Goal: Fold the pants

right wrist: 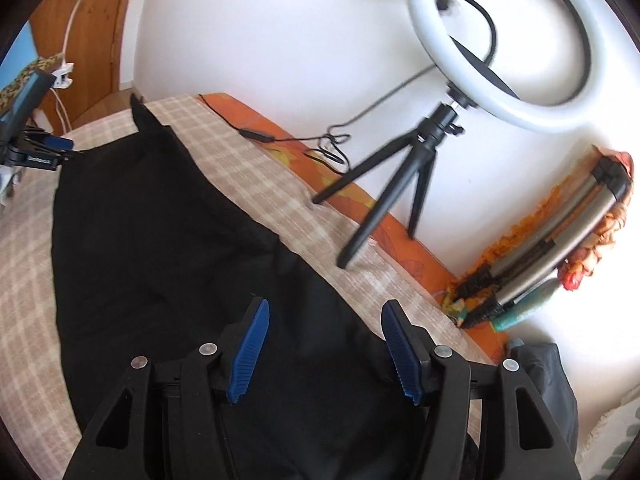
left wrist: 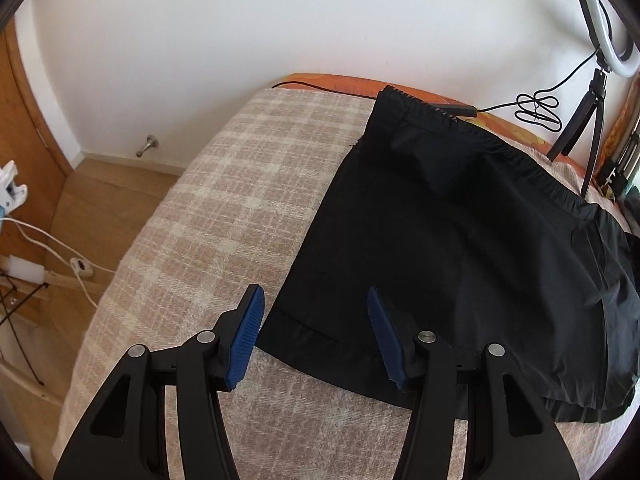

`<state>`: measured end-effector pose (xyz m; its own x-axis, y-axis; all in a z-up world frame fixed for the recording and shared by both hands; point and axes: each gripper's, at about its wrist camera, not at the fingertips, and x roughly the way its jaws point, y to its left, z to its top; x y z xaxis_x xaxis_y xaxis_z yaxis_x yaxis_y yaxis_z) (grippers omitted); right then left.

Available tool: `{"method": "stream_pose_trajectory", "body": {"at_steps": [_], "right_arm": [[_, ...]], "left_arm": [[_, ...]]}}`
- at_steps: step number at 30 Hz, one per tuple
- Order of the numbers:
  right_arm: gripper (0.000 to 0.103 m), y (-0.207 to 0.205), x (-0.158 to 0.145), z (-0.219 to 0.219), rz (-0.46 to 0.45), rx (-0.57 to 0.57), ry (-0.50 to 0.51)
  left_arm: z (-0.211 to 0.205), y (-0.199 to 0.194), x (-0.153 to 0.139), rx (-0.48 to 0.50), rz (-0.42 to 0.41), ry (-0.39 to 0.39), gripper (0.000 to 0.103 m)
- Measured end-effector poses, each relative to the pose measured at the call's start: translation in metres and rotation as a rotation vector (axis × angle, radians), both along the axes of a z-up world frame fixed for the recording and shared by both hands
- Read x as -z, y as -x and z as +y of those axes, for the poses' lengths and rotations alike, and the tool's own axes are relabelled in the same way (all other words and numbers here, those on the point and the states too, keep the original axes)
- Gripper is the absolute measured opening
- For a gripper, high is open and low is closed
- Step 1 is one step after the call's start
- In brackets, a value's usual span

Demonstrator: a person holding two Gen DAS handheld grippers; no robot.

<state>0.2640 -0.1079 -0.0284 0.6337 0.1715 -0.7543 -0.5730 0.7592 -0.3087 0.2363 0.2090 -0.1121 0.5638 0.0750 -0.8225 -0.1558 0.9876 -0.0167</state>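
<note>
Ribbed blue pads spread wide and gripping nothing, the left gripper (left wrist: 316, 334) and right gripper (right wrist: 325, 350) hover over smooth black pants (left wrist: 460, 248) lying on a woven plaid blanket (left wrist: 192, 216); a ring light (right wrist: 500, 44) stands beyond the right tongs.

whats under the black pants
The pants lie on a beige plaid blanket, which shows all around them. An orange sheet peeks out at the wall edge. Anything directly beneath the fabric is covered and can't be seen.
</note>
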Motion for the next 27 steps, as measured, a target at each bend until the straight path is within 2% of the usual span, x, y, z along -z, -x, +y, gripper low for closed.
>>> {"method": "stream_pose_trajectory", "body": {"at_steps": [2,3,6,8,12,16,23,27], "right_arm": [[0.058,-0.002,0.001,0.033,0.029,-0.066,-0.025],[0.054,-0.004,0.002,0.050,0.040,-0.100,-0.038],[0.042,-0.016,0.012,0.102,0.085,-0.181,-0.076],[0.038,-0.027,0.020,0.134,0.125,-0.223,-0.111],[0.038,-0.053,0.036,0.192,0.179,-0.279,-0.155],[0.038,-0.078,0.050,0.237,0.189,-0.277,-0.159],[0.040,-0.128,0.072,0.262,0.222,-0.142,-0.160],[0.041,-0.109,0.059,0.246,0.274,-0.176,-0.233]], "left_arm": [[-0.002,0.001,0.002,0.010,0.001,-0.028,0.050],[-0.001,0.001,0.003,0.015,-0.001,-0.026,0.050],[0.004,0.004,0.003,0.033,-0.007,0.009,0.038],[0.005,0.007,0.001,0.050,-0.015,0.004,0.038],[0.012,0.017,-0.006,0.082,-0.043,0.026,0.032],[0.021,0.027,-0.013,0.108,-0.066,0.034,0.028],[0.032,0.038,-0.020,0.125,-0.089,0.060,0.028],[0.040,0.040,-0.021,0.117,-0.097,0.074,0.028]]}}
